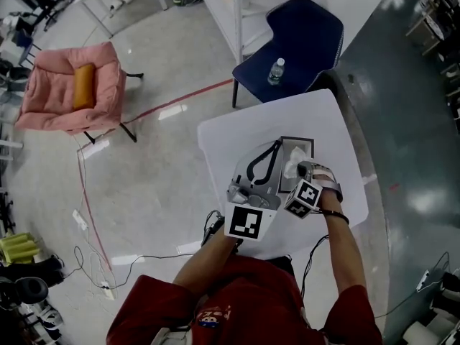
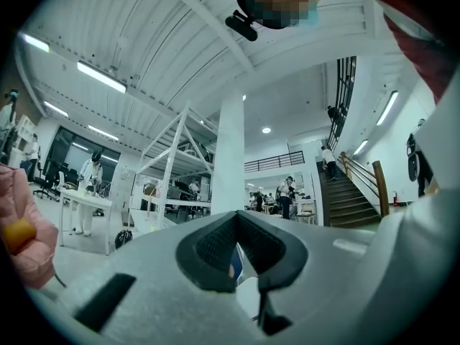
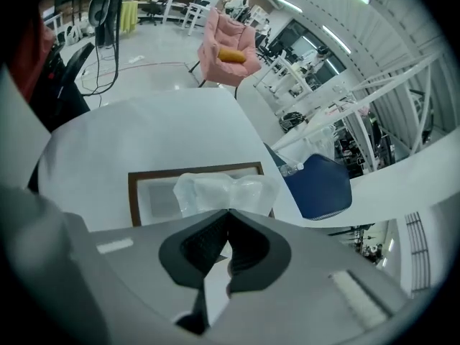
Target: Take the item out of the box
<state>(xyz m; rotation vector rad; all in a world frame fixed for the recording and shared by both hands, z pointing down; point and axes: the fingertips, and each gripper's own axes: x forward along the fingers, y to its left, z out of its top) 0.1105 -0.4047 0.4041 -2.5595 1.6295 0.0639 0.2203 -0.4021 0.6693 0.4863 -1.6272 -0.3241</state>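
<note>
A person stands over a white table (image 1: 215,139) with a gripper in each hand. The right gripper (image 3: 228,213) points steeply down, its tongs pinching the upper edge of a clear plastic pouch (image 3: 223,191) with something pale inside. The pouch hangs over the open, brown-rimmed box (image 3: 131,192); whether its bottom has cleared the box cannot be seen. The left gripper (image 2: 236,218) points level into the room, tongs pressed together with nothing seen between them. The pouch looks light, soft and crinkly, probably slippery, so a pinch on gathered film near the top seems safest.
</note>
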